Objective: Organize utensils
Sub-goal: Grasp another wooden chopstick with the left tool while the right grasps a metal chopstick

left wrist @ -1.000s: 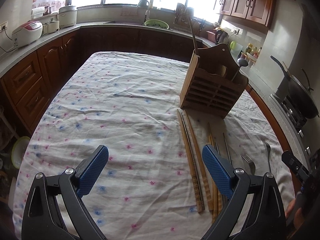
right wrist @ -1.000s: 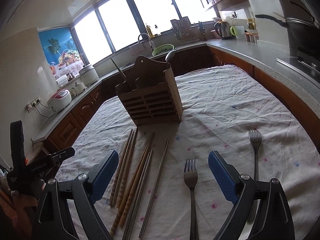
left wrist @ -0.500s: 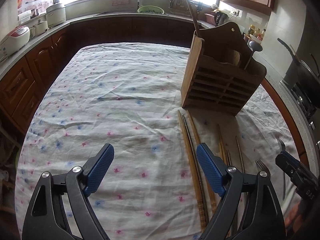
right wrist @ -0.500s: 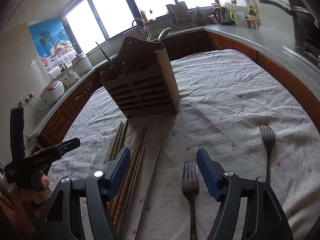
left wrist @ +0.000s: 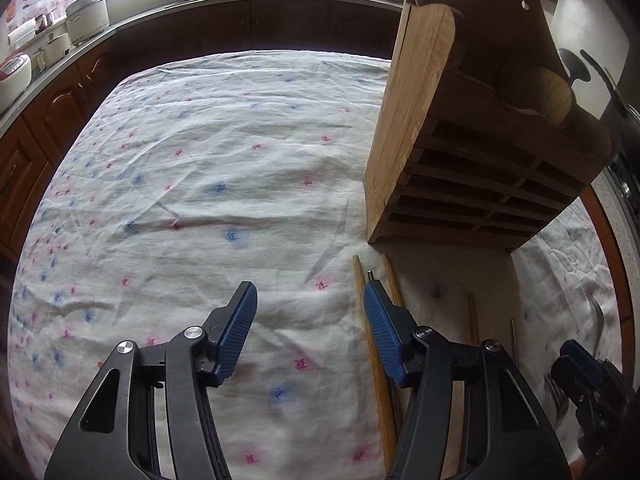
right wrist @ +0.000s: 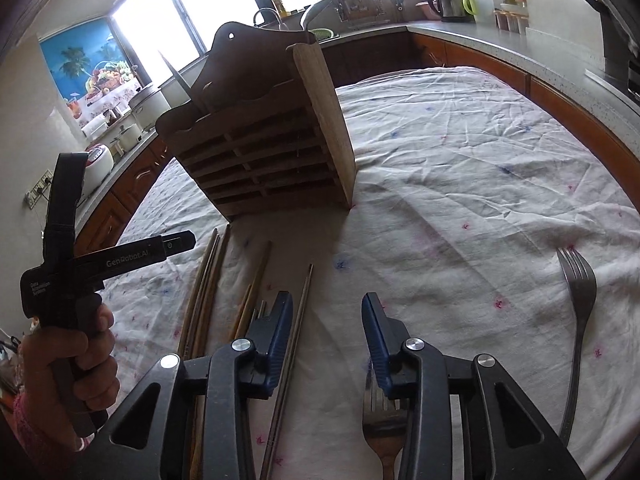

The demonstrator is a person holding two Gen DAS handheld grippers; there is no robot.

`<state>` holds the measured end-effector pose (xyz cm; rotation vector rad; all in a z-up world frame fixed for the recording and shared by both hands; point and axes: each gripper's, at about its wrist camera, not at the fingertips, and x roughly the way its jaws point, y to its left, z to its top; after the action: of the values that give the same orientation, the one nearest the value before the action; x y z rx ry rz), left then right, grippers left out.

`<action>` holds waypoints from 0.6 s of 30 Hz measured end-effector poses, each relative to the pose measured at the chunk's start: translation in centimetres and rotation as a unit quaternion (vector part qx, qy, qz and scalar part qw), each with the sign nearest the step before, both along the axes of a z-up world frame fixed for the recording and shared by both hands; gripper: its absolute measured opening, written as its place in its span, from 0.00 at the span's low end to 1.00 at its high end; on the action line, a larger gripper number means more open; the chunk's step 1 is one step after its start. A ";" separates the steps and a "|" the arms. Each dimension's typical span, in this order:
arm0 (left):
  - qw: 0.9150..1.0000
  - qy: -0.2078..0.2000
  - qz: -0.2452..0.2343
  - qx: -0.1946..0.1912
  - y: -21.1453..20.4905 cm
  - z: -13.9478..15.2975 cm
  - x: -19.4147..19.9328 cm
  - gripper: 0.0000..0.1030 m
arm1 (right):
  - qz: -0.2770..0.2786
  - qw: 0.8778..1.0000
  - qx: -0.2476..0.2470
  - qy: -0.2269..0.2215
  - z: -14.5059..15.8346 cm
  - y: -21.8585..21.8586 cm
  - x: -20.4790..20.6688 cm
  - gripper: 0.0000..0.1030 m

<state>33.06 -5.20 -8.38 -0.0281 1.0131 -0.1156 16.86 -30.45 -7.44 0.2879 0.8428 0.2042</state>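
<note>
Both grippers, left (left wrist: pixel 310 312) and right (right wrist: pixel 325 322), are closing on nothing yet; line up straight over sticks (right wrist: pixel 208 276) by the rack (right wrist: pixel 272 140).

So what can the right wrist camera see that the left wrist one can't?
Only the right wrist view shows a whole fork lying apart at the right, the person's hand holding the left hand-held gripper, and a kettle. Only the left wrist view shows the bare stretch of cloth left of the holder. Both show the wooden utensil holder and the chopsticks.
</note>
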 end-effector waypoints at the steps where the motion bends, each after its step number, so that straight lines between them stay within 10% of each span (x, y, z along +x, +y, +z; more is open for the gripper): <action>1: 1.000 0.004 -0.004 0.000 -0.2 -0.3 0.2 0.49 | 0.000 1.000 -0.001 0.001 -0.1 0.0 0.2 0.35; 18: 0.996 -0.005 -0.088 0.014 0.1 -0.6 -5.3 0.14 | 0.042 0.998 -0.046 0.025 -1.3 2.8 1.6 0.26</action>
<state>27.73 -5.06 -9.03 0.0879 1.0057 -0.2622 18.45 -27.68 -8.74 0.1725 0.9127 0.2375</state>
